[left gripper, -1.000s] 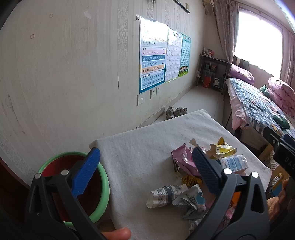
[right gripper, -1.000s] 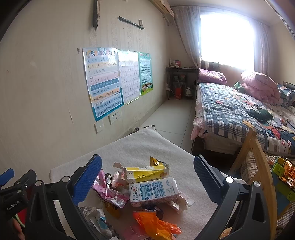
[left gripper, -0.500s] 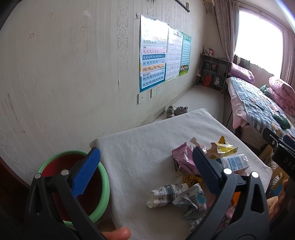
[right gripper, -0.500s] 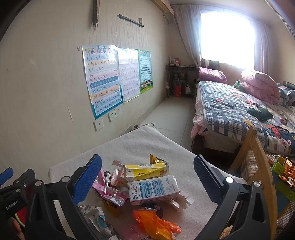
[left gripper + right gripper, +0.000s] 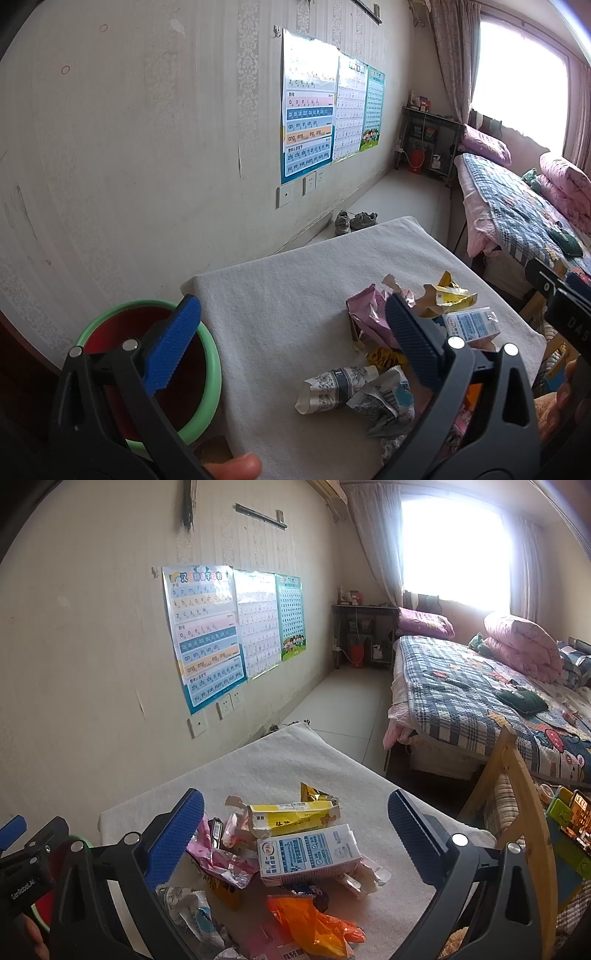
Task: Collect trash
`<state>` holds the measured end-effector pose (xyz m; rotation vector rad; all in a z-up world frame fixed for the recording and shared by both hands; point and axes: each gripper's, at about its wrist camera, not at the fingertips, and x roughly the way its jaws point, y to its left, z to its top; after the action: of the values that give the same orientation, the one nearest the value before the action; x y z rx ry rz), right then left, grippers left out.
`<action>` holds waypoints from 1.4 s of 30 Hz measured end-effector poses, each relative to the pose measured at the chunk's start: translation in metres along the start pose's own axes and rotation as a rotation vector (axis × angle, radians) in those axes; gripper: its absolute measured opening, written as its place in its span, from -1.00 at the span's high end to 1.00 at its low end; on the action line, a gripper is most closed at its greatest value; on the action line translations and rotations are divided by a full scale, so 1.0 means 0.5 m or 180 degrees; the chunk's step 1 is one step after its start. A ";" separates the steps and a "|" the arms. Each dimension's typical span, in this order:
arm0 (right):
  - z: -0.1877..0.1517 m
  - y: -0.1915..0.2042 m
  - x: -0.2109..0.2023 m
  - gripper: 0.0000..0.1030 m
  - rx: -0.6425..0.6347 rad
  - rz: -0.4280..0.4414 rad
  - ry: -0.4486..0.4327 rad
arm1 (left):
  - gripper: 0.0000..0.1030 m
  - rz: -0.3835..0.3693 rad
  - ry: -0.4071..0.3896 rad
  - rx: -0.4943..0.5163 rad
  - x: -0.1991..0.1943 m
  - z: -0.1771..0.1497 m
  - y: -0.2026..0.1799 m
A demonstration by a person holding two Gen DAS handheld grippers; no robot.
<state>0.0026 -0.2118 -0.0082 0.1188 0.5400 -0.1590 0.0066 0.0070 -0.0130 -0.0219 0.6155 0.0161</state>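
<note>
We see the table [image 5: 280, 295] running from the wall [image 5: 129, 147] out toward the bed [image 5: 480, 701] at two o'clock. The trash pile sits on its near right part: the milk carton [image 5: 308, 853] at its middle, the flat box [image 5: 291, 814] just behind it at twelve o'clock, the crumpled bag [image 5: 314, 923] before it at six, the foil wrapper [image 5: 218, 860] at nine. The bin [image 5: 207, 373] stands off the table's left edge, at eight o'clock from the pile.

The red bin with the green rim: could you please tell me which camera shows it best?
The left wrist view: the red bin with the green rim shows its opening beside the table. The right wrist view shows only a sliver behind the left gripper.
</note>
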 end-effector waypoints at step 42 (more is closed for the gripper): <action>-0.041 -0.018 0.059 -0.86 -0.0037 0.0312 0.0689 | -0.80 -0.0534 0.1131 0.0469 0.150 -0.123 -0.006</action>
<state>0.0156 -0.2210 -0.0417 0.1521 0.7493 -0.0472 0.0323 0.0029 -0.1063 0.0678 0.9672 -0.1992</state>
